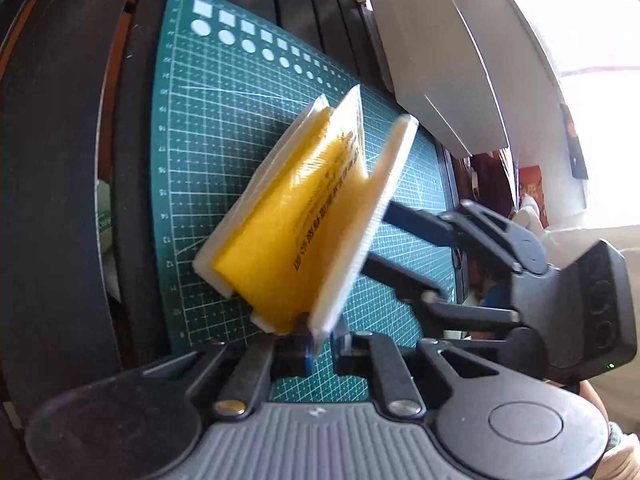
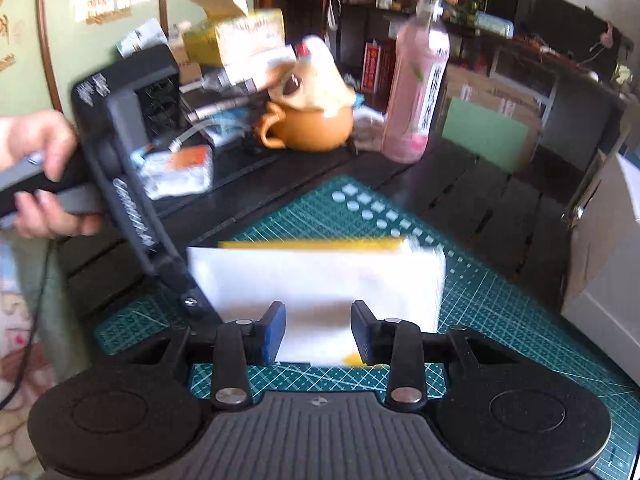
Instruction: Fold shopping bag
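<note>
Left gripper [image 1: 320,344] jaws clamp the folded bag [image 1: 296,216]; only the right view shows right gripper [image 2: 319,330] jaws released.

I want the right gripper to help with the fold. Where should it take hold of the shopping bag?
Probably the near bottom edge of the shopping bag, approached straight ahead: the white panel stands upright facing the open right gripper, and the left gripper already pinches one end.

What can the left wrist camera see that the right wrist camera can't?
Only the left wrist view shows the bag's yellow inside with black print, and the left gripper pinching its bottom edge.

Only the right wrist view shows a hand, a brown teapot and a pink bottle.

Both show the shopping bag and green cutting mat.
</note>
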`<state>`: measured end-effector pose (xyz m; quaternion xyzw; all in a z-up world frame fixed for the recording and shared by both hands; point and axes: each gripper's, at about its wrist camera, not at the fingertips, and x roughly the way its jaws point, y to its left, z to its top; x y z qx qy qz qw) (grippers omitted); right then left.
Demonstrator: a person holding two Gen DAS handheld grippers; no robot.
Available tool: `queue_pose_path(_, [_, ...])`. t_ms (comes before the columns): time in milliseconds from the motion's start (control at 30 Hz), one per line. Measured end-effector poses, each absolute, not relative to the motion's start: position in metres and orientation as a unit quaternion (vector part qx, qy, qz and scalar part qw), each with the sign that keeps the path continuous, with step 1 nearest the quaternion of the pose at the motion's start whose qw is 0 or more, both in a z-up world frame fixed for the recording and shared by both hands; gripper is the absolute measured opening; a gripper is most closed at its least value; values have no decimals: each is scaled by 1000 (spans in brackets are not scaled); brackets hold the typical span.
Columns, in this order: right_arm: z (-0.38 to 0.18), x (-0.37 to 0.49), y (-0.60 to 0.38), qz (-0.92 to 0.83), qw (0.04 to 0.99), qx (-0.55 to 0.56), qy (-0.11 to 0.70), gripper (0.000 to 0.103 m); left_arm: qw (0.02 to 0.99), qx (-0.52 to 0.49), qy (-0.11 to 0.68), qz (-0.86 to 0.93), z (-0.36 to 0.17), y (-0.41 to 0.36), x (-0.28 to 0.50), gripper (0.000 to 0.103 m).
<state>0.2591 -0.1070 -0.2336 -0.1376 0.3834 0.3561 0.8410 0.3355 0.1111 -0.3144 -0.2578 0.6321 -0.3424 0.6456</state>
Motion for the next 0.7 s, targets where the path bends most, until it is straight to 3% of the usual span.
queue_pose_path(233, [-243,284,-108,362,814,-103,441,36,653,-263,637,-314,-308,116,334,7])
queue_pose_path(300, [-243,291,-101,366,803,-111,458,36,680,-241,624,-299,-292,119,329,13])
queue_pose_path(433, [-245,307,-77,357,772,-146,504,36,740,-189,592,-257,-261,131,313,37])
queue_pose_path(700, [-248,336,-54,321,722,-163,590,37,799,-210,515,-227,-234,138,309,36])
